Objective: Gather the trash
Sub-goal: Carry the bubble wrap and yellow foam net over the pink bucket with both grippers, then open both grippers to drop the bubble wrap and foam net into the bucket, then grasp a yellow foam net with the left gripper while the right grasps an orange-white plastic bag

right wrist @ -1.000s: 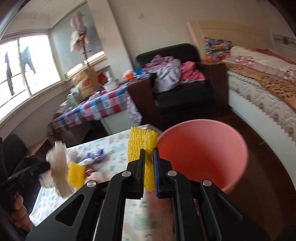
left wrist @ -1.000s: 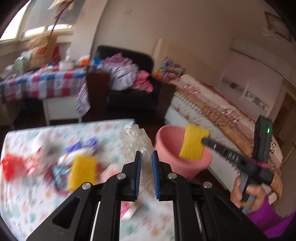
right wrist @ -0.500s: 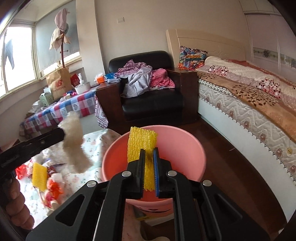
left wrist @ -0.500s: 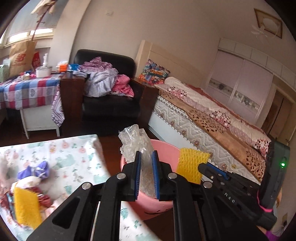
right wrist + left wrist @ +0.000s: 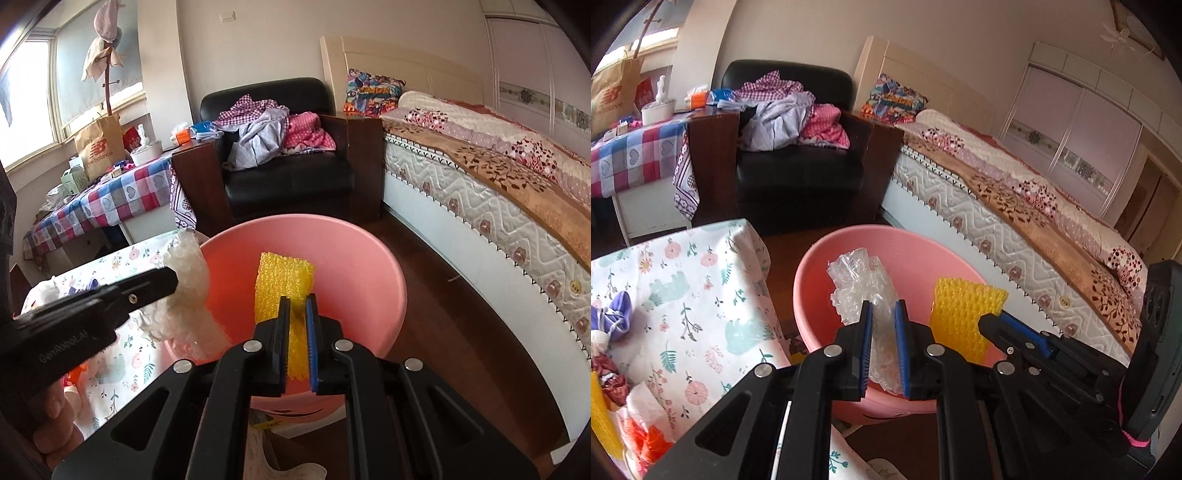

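A pink plastic basin point(image 5: 812, 273) point(image 5: 373, 273) stands on the floor beside the table. My left gripper point(image 5: 883, 308) is shut on a crumpled piece of clear bubble wrap point(image 5: 862, 286) and holds it over the basin's opening. My right gripper point(image 5: 298, 301) is shut on a piece of yellow foam net point(image 5: 282, 280) and holds it over the basin too. The foam net point(image 5: 962, 314) shows right of the bubble wrap in the left wrist view. The bubble wrap point(image 5: 188, 288) shows at the left in the right wrist view.
A table with a floral cloth point(image 5: 683, 288) lies left of the basin and carries more trash: a purple pouch point(image 5: 613, 317), red and orange scraps point(image 5: 642, 439) and yellow foam point(image 5: 598, 417). A black armchair point(image 5: 798, 173) with clothes and a bed point(image 5: 1015, 206) stand behind.
Both grippers have moved from beside the table to over the pink basin, carrying the bubble wrap and the yellow foam net. Both pieces now sit lower, within the basin's mouth.
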Tool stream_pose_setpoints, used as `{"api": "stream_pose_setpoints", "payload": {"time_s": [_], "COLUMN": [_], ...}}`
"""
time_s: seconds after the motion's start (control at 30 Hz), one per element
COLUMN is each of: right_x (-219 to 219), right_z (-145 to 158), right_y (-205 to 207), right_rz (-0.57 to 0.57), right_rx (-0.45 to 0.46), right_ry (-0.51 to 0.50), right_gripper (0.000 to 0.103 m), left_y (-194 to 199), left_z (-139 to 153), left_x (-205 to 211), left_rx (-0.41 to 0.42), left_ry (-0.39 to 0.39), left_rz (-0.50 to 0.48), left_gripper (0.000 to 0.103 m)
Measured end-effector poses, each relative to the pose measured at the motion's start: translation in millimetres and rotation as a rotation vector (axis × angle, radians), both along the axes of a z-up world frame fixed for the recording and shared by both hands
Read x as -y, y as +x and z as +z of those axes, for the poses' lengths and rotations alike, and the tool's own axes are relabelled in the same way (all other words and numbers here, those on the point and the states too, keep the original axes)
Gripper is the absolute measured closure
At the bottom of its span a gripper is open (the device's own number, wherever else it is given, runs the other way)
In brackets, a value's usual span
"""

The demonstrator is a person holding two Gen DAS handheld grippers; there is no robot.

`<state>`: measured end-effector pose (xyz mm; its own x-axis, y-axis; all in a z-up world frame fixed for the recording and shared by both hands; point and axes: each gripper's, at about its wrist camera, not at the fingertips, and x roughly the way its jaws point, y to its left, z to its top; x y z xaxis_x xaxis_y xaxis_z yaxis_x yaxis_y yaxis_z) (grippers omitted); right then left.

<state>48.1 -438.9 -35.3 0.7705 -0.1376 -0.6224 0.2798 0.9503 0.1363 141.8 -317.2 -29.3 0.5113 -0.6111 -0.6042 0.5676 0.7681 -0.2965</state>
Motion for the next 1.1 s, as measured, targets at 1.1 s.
{"api": "stream_pose_setpoints", "payload": {"time_s": [1.1], "right_x": [-68.8], "right_z": [45.8], "right_y": [-35.0], "right_rz": [0.211], "right_rx": [0.051], "right_ry": [0.061], "right_gripper": [0.065], "left_y": [-65.8], "left_z": [67.3], "left_x": [-139.4], "left_rx": [0.114], "left_ry": [-0.056], "left_rz": [0.136], "left_gripper": [0.060]}}
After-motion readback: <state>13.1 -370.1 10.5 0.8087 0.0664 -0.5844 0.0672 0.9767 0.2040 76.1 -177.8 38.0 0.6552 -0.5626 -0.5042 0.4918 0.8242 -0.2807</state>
